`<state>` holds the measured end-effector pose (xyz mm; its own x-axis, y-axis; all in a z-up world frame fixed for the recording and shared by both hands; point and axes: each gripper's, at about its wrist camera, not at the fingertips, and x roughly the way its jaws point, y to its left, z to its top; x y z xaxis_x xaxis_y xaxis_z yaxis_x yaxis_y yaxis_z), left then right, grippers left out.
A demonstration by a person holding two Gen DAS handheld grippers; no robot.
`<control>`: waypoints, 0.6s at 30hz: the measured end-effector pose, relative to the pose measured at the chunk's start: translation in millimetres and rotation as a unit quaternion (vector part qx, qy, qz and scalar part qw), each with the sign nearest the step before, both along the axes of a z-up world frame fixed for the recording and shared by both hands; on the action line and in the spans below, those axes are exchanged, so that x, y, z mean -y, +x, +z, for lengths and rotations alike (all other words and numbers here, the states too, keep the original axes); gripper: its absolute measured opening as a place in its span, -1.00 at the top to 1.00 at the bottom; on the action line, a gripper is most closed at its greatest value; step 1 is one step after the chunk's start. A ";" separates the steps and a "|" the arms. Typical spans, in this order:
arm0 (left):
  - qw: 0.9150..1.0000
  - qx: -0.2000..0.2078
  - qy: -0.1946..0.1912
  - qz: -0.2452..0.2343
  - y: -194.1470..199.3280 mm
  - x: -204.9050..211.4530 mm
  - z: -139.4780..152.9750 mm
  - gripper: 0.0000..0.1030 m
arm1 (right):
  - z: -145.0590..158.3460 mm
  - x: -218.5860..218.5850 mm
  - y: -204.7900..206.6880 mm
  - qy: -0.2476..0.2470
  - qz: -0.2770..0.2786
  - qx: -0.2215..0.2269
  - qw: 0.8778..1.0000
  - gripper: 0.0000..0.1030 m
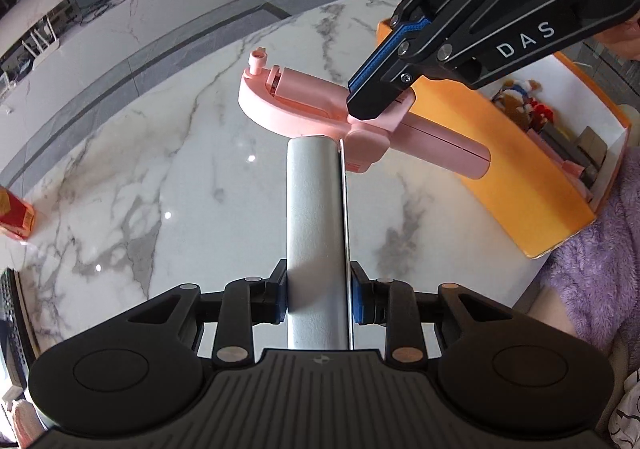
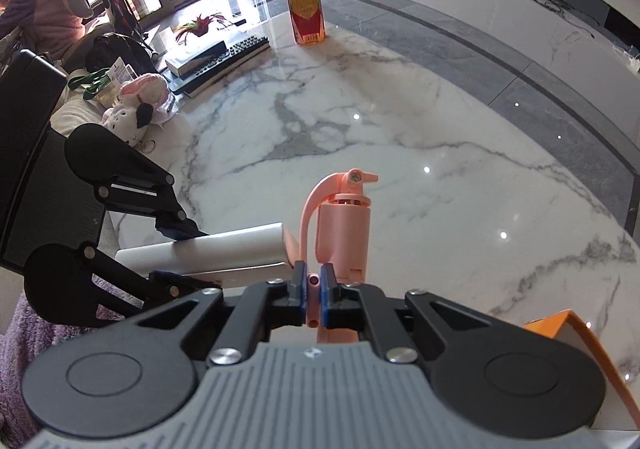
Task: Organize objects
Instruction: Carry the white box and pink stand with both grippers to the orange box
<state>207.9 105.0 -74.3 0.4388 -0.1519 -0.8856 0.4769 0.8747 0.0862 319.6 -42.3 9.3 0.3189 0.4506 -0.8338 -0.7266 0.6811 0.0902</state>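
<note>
White marble with grey veins formed the desk point(image 1: 160, 177), and a glossy tiled floor and a long low marble ledge were seen beyond its far edge. Above the middle of the desk, clear of its surface, a pink gadget point(image 1: 320, 109) with a curved handle and a folding barrel was held up together with a silver-grey tube point(image 1: 314, 217). The left claw point(image 1: 320, 291) was clamped on the tube, one blue pad pressed against each side, with the tube running forward until its far end met the underside of the pink gadget. The right claw point(image 2: 314, 289) was closed tight on a thin pink tab at the near end of the gadget; in the left wrist view its black fingers point(image 1: 376, 101) were seen coming down from the upper right onto the gadget's middle. In the right wrist view the gadget stood upright ahead of the claw, with the tube lying just beside it on the left and the left claw gripping that tube.

At the right edge of the desk an orange box point(image 1: 532, 185) with a white inside was seen, with several small items lying in it, too small to be told apart. A bottle point(image 2: 305, 5) of amber drink was seen upright near the far edge, and a keyboard point(image 2: 228, 53) lay near the far left corner. A purple fleece sleeve point(image 1: 600, 249) was seen beside the box.
</note>
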 end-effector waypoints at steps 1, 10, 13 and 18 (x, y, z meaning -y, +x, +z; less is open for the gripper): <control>1.000 0.009 -0.002 -0.008 -0.7 6.3 7.7 0.34 | 10.4 7.1 -4.4 -0.002 -0.003 0.012 1.000 0.88; 0.987 0.071 0.016 -0.140 17.9 103.4 44.9 0.34 | 79.8 94.8 -37.1 -0.053 -0.065 0.092 0.992 0.88; 0.977 0.082 0.027 -0.197 33.8 143.9 45.8 0.34 | 86.5 132.3 -43.5 -0.073 -0.094 0.098 0.988 0.88; 0.952 0.079 0.058 -0.291 64.7 208.9 27.4 0.34 | 85.5 196.5 -48.7 -0.094 -0.147 0.099 0.980 0.88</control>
<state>272.6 -103.9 -46.9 0.4381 -0.3159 -0.8416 0.8514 0.4461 0.2758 270.9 -238.9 94.8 0.5752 0.1591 -0.8024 -0.4865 0.8551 -0.1792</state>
